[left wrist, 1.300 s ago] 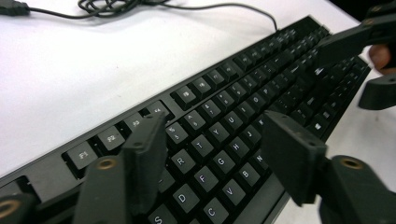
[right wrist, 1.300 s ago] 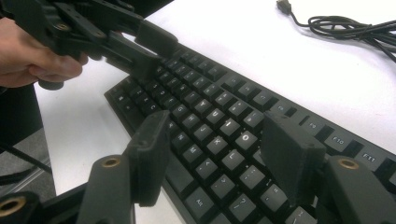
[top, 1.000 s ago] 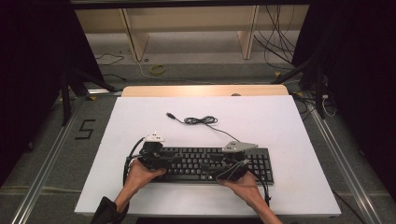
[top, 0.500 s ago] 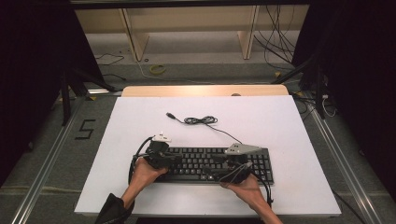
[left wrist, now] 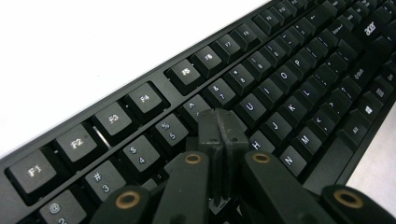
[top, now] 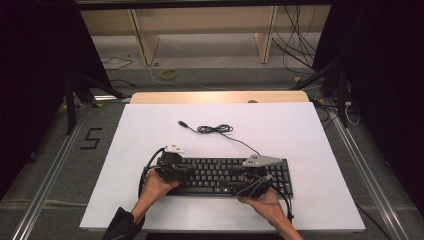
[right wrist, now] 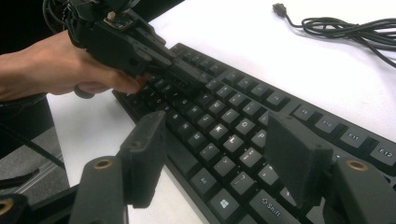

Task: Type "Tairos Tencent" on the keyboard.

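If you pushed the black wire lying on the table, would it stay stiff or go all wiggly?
Probably wiggly: the wire lies in loose loops on the white table, so it likely bends easily. It looks thin, so a push would probably slide one part. Its far end joins the keyboard, which might hold that end back.

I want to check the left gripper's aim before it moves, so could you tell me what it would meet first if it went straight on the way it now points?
Most likely the keyboard itself: the left gripper, jaws pressed together, angles down at the keys around T and Y, though the exact key is hidden behind its tip.
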`<action>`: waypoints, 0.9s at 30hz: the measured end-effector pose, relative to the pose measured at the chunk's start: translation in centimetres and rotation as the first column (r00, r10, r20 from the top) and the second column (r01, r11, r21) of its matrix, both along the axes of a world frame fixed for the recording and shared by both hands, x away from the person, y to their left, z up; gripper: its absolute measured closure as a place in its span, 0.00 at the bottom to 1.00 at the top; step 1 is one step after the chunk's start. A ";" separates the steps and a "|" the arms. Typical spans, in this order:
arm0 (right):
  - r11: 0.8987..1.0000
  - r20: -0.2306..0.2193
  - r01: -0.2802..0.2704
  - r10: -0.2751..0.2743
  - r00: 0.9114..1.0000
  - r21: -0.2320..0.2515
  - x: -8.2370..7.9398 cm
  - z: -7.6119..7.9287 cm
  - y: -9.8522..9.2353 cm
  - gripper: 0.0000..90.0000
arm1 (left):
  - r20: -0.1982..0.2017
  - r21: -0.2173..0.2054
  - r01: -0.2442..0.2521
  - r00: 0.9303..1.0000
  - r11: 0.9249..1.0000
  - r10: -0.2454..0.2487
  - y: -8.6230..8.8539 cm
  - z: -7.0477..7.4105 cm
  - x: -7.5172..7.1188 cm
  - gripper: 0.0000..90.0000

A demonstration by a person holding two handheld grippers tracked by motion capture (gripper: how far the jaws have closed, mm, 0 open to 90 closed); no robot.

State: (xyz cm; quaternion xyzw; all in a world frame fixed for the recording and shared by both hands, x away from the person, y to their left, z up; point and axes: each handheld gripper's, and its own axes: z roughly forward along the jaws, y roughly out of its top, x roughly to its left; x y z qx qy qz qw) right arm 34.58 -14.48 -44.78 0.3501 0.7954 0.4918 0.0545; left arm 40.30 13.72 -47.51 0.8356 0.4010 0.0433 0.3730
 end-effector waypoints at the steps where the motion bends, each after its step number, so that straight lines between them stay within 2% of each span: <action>1: 1.000 0.001 0.000 0.000 1.000 0.000 0.0 0.0 0.0 0.44 | 0.003 0.001 -0.001 1.000 1.000 0.001 0.0 0.0 0.0 0.99; 6: 1.000 -0.004 0.005 -0.005 1.000 -0.001 -0.1 0.0 -0.2 0.44 | 0.006 0.002 0.001 1.000 1.000 -0.001 -0.1 0.2 -0.1 0.99; 11: 1.000 -0.001 0.010 -0.010 1.000 0.001 0.0 0.0 -0.4 0.44 | 0.007 -0.026 0.002 1.000 1.000 -0.001 0.2 0.6 -0.1 0.94; 17: 1.000 0.000 0.022 -0.022 1.000 0.011 0.0 0.1 -0.8 0.44 | 0.010 -0.077 0.009 1.000 0.997 -0.008 0.6 1.3 -0.4 0.84; 21: 0.999 0.000 0.032 -0.032 0.999 0.022 0.0 0.1 -1.4 0.43 | 0.013 -0.127 0.010 1.000 0.992 -0.008 0.9 1.9 -0.7 0.75; 27: 0.998 0.004 0.053 -0.053 0.999 0.038 0.0 0.3 -2.5 0.43 | 0.030 -0.159 0.013 1.000 0.987 -0.009 1.2 2.6 -0.9 0.67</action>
